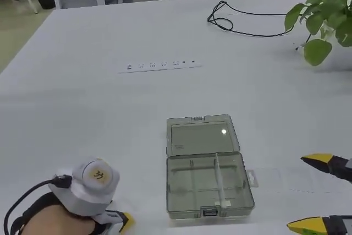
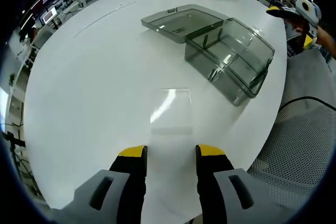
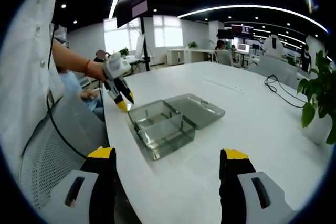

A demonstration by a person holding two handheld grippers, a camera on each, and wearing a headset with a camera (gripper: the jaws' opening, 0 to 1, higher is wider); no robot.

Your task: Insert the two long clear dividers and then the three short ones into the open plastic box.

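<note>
The left gripper [image 2: 170, 153], jaws apart, points at a clear divider [image 2: 170, 108] lying flat near the front edge of the surface [image 1: 110, 108], between it and the open box [image 1: 181, 182]. It would be best to nip the divider by one end, stand it upright, and line it up with the wall slots before pressing. The right gripper [image 3: 168, 154] gapes wide and holds nothing. There is one box, one upright divider [image 1: 219, 177] inside it and one flat ahead. The faint clear sheets [image 1: 286, 180] right of the box are perhaps two.

Smoky plastic box [image 1: 169, 186] open on white table [image 1: 99, 114], lid [image 1: 201, 136] flat behind; one long divider [image 1: 219, 175] upright inside; another clear divider [image 2: 170, 109] flat nearby.
</note>
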